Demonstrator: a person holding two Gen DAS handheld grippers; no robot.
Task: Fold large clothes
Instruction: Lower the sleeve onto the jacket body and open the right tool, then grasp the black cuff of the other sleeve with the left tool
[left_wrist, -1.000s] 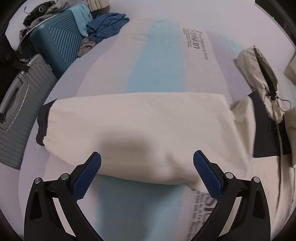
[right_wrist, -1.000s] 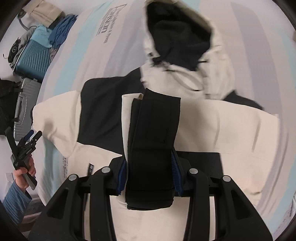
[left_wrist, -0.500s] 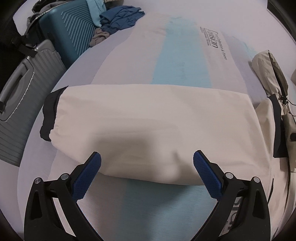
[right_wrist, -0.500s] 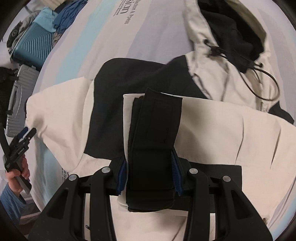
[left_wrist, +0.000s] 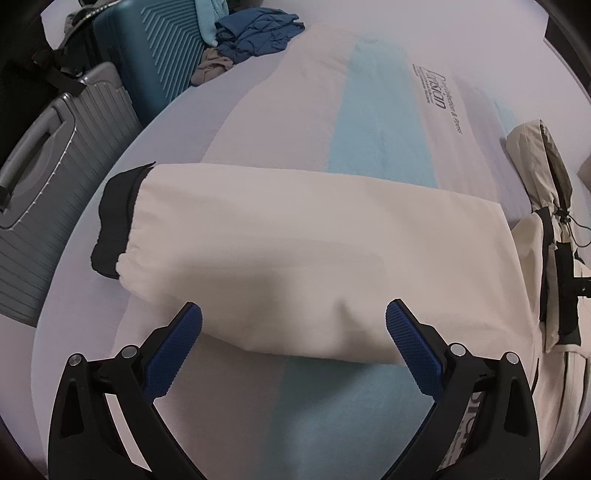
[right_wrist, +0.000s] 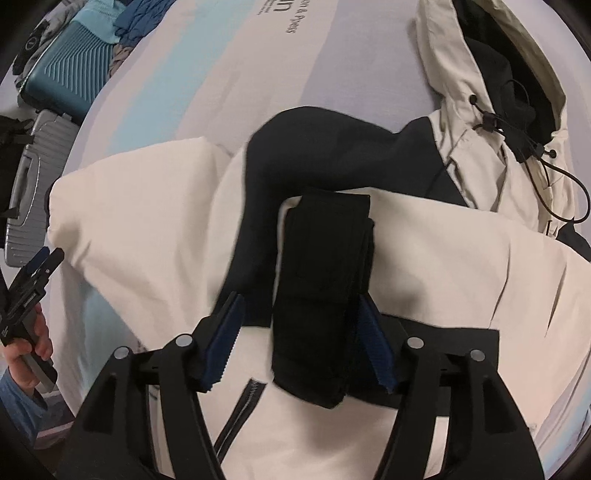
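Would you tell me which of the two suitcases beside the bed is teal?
The ribbed teal suitcase, farther back with clothes on it; the grey suitcase lies nearer.

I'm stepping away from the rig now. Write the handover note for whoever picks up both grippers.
Right gripper: its jaws have just been opening; the black cuff of the folded-in sleeve sits between them, left pad clear of it, so released.
Left gripper: open, empty, over the other sleeve.
Jacket: cream and black, spread on the bed, hood at the far end.
Done: one sleeve laid across the body.
Left: the second sleeve lies straight out with its cuff near the bed's edge; fold it in, then probably hood and body.
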